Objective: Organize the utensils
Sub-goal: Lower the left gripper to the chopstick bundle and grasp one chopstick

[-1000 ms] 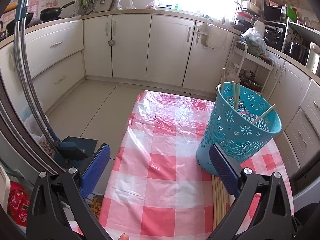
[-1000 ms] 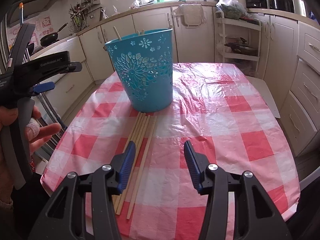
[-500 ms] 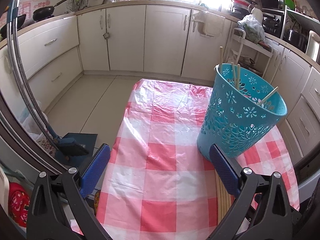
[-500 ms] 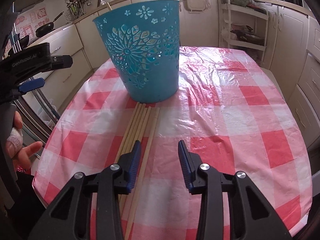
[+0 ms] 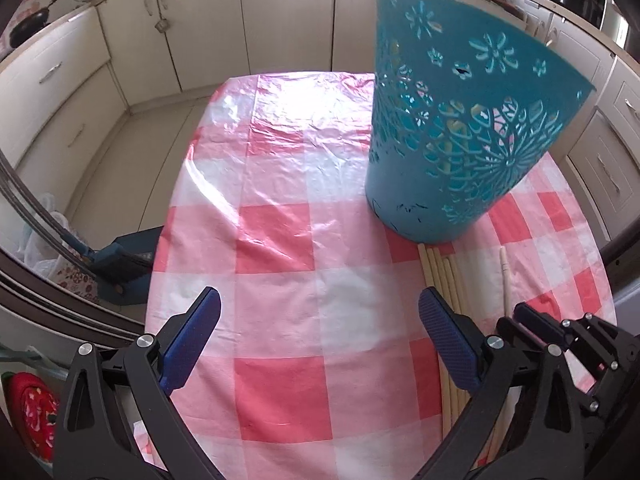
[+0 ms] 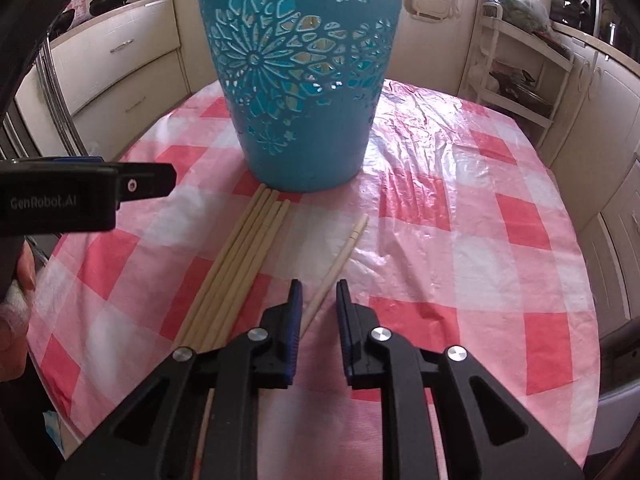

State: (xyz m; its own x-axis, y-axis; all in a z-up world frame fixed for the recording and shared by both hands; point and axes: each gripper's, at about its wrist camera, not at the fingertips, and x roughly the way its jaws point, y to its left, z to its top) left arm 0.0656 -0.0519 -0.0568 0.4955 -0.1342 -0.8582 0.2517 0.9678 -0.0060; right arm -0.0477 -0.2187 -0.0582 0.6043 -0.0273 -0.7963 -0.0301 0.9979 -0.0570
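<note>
Since a second ago both my grippers have dropped closer to the table [image 6: 460, 208], and one chopstick [image 6: 340, 256] now lies apart from the bundle of chopsticks [image 6: 240, 264], angled toward the blue basket [image 6: 296, 80]. My right gripper [image 6: 318, 304] has just been closing, with the lone chopstick running up between its pads; there is a narrow gap on either side, so I read it as not quite clamped yet. My left gripper [image 5: 320, 340] hangs wide open over the bare checked cloth, holding nothing, with the bundle just off its right finger [image 5: 448, 340]. The basket stands upright at the far end of the bundle, nearly touching the stick tips, and a few pale sticks show through its cut-outs. To do this pick well, I would finish the squeeze low on the stick, keep the pads square to it so it does not roll or pivot, then lift with the tip leading before swinging over the basket rim. I would keep the left gripper clear of the bundle so the other sticks are not scattered. The slick plastic cloth may let the stick slide if I nudge it sideways.
</note>
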